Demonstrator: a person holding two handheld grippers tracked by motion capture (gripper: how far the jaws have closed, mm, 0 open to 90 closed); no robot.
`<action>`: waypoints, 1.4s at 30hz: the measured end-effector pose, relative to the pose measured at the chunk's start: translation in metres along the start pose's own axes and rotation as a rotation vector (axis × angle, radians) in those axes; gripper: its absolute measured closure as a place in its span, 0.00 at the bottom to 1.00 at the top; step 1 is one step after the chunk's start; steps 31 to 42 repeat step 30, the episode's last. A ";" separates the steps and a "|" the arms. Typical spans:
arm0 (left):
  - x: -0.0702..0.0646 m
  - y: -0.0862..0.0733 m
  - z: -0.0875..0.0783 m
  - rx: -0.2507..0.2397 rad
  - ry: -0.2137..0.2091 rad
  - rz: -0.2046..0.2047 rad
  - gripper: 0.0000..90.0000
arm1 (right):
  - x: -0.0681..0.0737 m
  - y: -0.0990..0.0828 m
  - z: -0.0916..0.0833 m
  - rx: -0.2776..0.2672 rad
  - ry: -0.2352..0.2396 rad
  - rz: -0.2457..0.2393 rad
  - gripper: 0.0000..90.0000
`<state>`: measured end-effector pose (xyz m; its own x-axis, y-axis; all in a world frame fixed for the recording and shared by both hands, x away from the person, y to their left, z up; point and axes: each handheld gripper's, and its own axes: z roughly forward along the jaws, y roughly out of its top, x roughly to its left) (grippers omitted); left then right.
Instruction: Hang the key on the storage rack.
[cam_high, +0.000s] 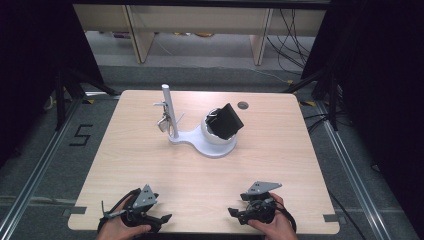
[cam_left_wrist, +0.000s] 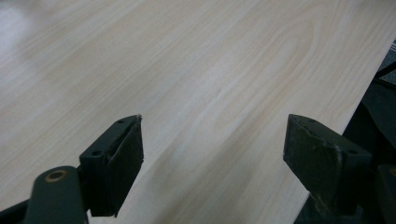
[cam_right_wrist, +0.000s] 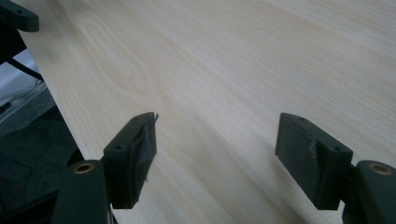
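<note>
A: Where does the work stand?

B: By my reading it has not begun. The left hand-held gripper (cam_high: 162, 218) and the right hand-held gripper (cam_high: 234, 213) both rest at the near edge of the pale wood-grain worktop (cam_high: 150, 165), each held in a hand (cam_high: 120, 227).

A: Are they gripping anything?

B: No. In the left gripper view the left hand-held gripper (cam_left_wrist: 212, 154) has its jaws spread wide with bare wood between them, and the right gripper view shows the same for the right hand-held gripper (cam_right_wrist: 215, 154).

A: And what is there to work on?

B: Nearest them, though well apart, is a white plastic stand (cam_high: 210, 145) towards the far middle of the worktop. It has a rounded cup with a black, boxy folded object (cam_high: 227, 121) sitting tilted in it, and a slim upright white post (cam_high: 169, 107) at its left end. Small metal pieces, perhaps keys (cam_high: 163, 121), hang from the post; they are too small to tell for certain.

A: So what is left?

B: Everything, I judge: reaching across, taking hold, and whatever follows. Nothing on the stand looks disturbed.
</note>
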<state>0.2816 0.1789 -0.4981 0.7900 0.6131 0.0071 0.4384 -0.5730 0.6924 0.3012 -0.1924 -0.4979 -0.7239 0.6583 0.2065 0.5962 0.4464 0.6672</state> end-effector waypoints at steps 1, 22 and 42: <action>-0.002 -0.002 0.000 0.002 -0.008 -0.006 0.22 | 0.000 0.000 0.000 -0.001 0.004 -0.005 0.34; -0.003 -0.012 0.003 0.019 0.019 -0.013 0.21 | 0.002 0.000 0.000 -0.013 -0.015 -0.013 0.28; 0.001 -0.015 0.006 0.043 0.027 -0.019 0.20 | 0.001 0.001 0.000 -0.019 -0.020 -0.017 0.28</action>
